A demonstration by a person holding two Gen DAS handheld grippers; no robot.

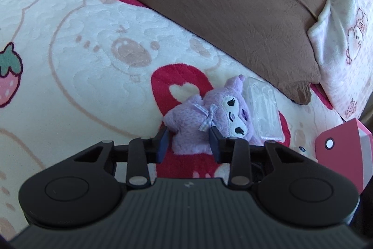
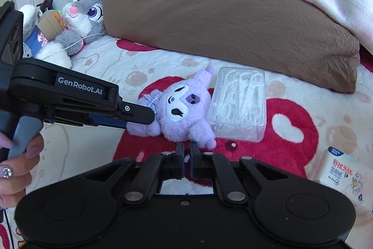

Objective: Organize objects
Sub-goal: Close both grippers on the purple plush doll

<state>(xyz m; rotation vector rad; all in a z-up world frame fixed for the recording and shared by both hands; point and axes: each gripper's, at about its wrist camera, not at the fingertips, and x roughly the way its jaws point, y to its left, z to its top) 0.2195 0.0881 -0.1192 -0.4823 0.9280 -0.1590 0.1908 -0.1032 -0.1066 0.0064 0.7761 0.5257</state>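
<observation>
A small purple plush toy (image 1: 186, 132) (image 2: 184, 116) with a white stitched face and a gingham bow lies on the cream and red blanket (image 1: 93, 39). My left gripper (image 1: 189, 144) has a finger on each side of the toy's body and is shut on it. In the right wrist view the left gripper's fingers (image 2: 139, 113) reach in from the left onto the toy's side. My right gripper (image 2: 186, 148) is shut with nothing between its fingers, its tips just below the toy. A clear box of floss picks (image 1: 264, 109) (image 2: 240, 104) lies against the toy's right side.
A large brown pillow (image 1: 209, 4) (image 2: 221, 4) lies behind the toy. A pink-and-white pillow (image 1: 347, 39) is at the far right, and a pink box (image 1: 338, 151) is below it. A pack of wet wipes (image 2: 342, 174) is lower right. A grey rabbit plush (image 2: 81, 15) is far left. A person's hand (image 2: 16, 167) holds the left gripper's handle.
</observation>
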